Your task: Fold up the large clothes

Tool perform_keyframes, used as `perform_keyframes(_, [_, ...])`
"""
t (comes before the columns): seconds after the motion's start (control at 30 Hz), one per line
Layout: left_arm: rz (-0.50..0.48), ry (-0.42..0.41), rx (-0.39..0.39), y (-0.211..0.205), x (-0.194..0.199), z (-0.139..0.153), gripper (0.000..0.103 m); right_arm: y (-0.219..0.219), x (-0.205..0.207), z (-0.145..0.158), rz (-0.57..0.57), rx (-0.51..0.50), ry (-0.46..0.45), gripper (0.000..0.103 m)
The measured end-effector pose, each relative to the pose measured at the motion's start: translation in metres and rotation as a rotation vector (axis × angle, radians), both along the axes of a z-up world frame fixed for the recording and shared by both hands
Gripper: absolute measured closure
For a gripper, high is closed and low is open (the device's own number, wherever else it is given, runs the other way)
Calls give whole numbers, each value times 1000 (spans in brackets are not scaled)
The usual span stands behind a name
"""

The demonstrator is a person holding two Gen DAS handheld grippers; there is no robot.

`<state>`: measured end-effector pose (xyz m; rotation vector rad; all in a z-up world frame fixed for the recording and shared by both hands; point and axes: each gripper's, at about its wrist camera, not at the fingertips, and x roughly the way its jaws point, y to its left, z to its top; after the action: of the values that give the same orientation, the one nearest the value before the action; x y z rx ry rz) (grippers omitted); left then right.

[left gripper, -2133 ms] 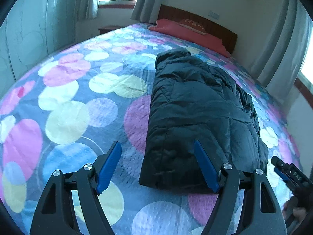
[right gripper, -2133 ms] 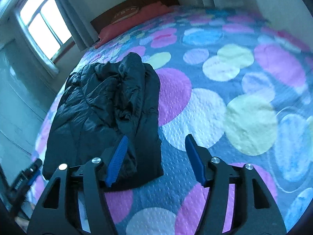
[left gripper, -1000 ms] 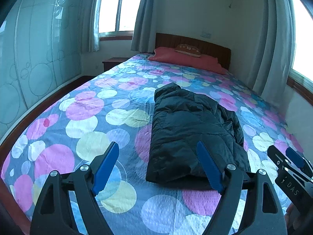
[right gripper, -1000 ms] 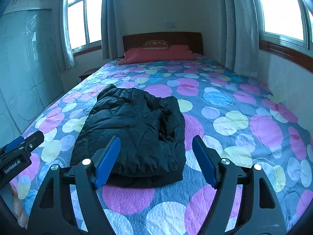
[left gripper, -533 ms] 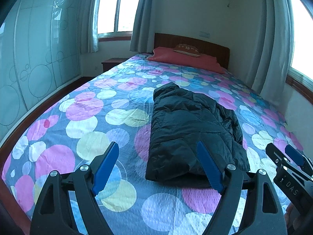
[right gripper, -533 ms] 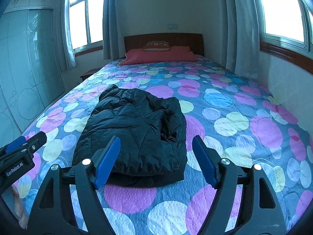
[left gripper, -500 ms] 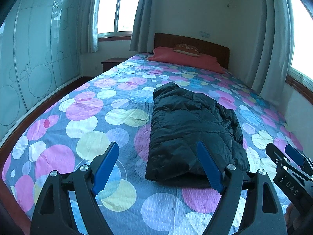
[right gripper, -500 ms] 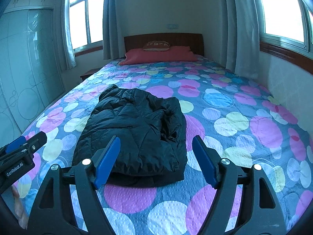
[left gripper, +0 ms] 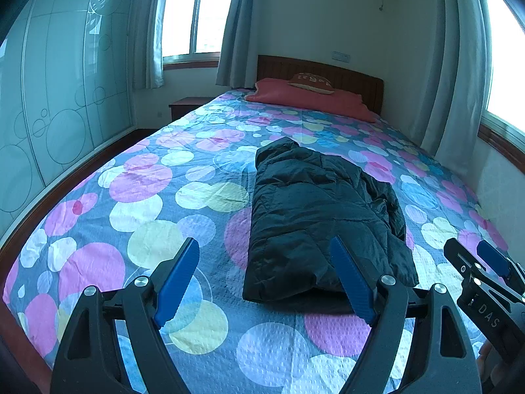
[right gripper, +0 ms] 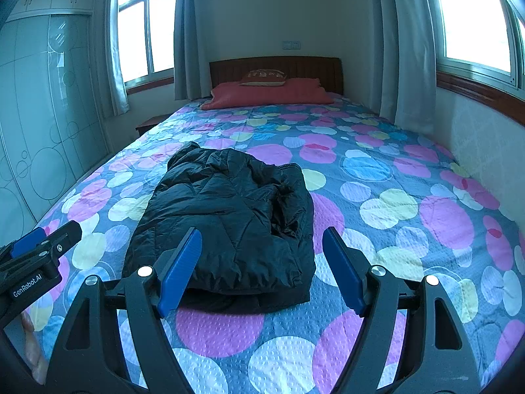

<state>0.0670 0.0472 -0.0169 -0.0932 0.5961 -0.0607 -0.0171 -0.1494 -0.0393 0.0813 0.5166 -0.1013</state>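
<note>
Here, my left gripper (left gripper: 264, 277) sits low in the frame with its blue pads spread wide and nothing between them; my right gripper (right gripper: 262, 269) is likewise spread apart and empty. Both hang above the near end of the bed (left gripper: 98, 216), clear of the cloth.

The black padded jacket (left gripper: 315, 216) lies folded into a long bundle in the middle of the frame, running away from me toward the headboard (right gripper: 275, 69). In the left view it sits just behind my right-hand pad; in the right view (right gripper: 226, 216) its near edge shows between the two pads.

Around it the spotted bedspread (right gripper: 393, 203) is bare. A red pillow (left gripper: 308, 98) with a small cushion (left gripper: 311, 82) on top fills the upper middle. Curtains (right gripper: 407, 49) hang at upper right, glass wardrobe doors (left gripper: 49, 98) stand along the left edge, and a nightstand (left gripper: 187, 105) is tucked beside the bed. Nothing lies between my grippers and the jacket.
</note>
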Motion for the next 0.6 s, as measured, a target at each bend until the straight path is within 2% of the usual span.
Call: perform_keyframes(0.6, [-4,3,4,-1,-1,0,22,2,0,0,1,-1,2,27])
